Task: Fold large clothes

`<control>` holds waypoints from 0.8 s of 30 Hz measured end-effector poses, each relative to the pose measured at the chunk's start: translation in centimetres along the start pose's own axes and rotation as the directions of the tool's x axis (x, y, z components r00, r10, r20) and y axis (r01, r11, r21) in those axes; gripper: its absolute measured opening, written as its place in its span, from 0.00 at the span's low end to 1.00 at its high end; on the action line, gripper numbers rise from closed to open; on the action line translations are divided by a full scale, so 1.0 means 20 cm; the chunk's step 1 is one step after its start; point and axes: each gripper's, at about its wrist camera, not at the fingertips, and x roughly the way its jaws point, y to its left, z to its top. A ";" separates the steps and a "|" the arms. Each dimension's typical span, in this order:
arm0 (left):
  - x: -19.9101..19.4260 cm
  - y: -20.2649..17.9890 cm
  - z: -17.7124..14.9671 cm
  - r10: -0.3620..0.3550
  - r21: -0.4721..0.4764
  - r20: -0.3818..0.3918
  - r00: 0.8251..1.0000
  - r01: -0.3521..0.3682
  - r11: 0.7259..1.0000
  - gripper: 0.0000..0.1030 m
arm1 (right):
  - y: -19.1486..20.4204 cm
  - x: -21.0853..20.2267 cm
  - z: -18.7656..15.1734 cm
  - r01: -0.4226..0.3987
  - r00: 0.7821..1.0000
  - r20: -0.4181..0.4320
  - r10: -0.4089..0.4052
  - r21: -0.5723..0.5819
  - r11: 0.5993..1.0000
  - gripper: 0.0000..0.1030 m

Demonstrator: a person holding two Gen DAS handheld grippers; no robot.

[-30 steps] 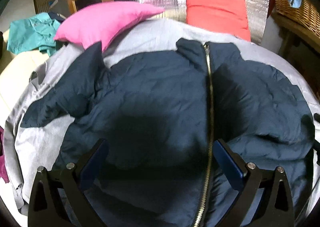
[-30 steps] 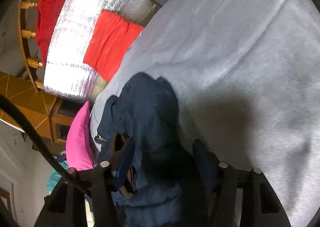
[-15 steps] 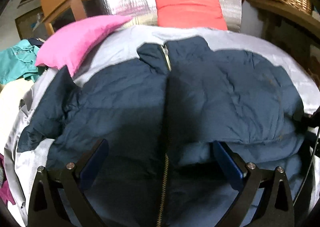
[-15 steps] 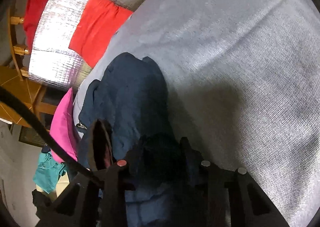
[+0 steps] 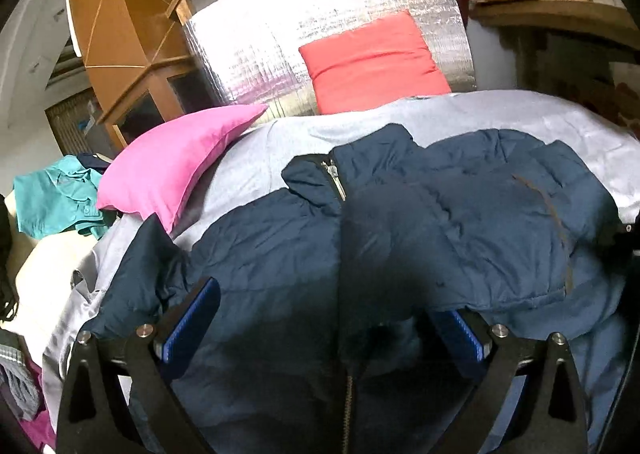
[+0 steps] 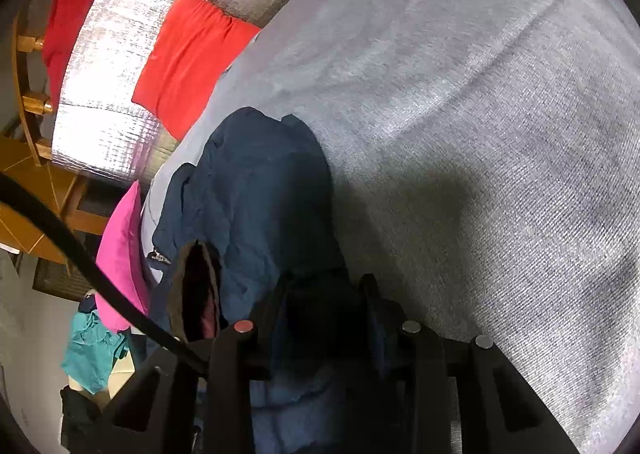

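R gripper (image 6: 324, 294) clamped jacket (image 6: 260, 190) since.

both wrist views look down closely, sharing the jacket (image 5: 400, 238).

My left gripper (image 5: 320, 318) hangs wide open over the navy jacket (image 5: 400, 254). The jacket lies on the grey bed sheet (image 5: 280, 142), its collar toward the far edge by the pink pillow (image 5: 172, 170).

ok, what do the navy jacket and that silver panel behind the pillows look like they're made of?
Navy jacket: matte woven shell, probably padded nylon or polyester; it puffs and creases softly, with a metal zip. Silver panel: reflective foil-faced sheet, likely insulation; glare and a fine quilted grid.
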 end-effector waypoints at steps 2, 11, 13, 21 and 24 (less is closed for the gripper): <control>-0.02 0.00 0.01 0.017 0.011 0.023 1.000 -0.018 1.000 0.99 | 0.00 0.00 0.00 -0.001 1.000 -0.001 0.001 0.001 1.000 0.35; -0.01 0.01 0.01 0.012 0.013 0.028 1.000 -0.012 1.000 0.80 | 0.00 -0.01 0.00 0.001 1.000 -0.002 -0.001 0.007 1.000 0.35; 0.00 0.01 0.01 -0.025 0.000 0.005 1.000 0.025 1.000 0.59 | 0.00 -0.01 0.00 0.000 1.000 -0.003 0.000 0.009 1.000 0.35; 0.06 0.06 0.00 -0.160 -0.088 -0.062 0.985 0.154 0.984 0.14 | 0.00 -0.01 0.00 0.003 1.000 -0.002 -0.003 0.008 1.000 0.35; 0.06 0.12 0.01 -0.220 -0.167 -0.068 0.973 0.207 0.964 0.12 | 0.00 -0.01 0.00 0.007 1.000 -0.003 -0.007 0.010 1.000 0.35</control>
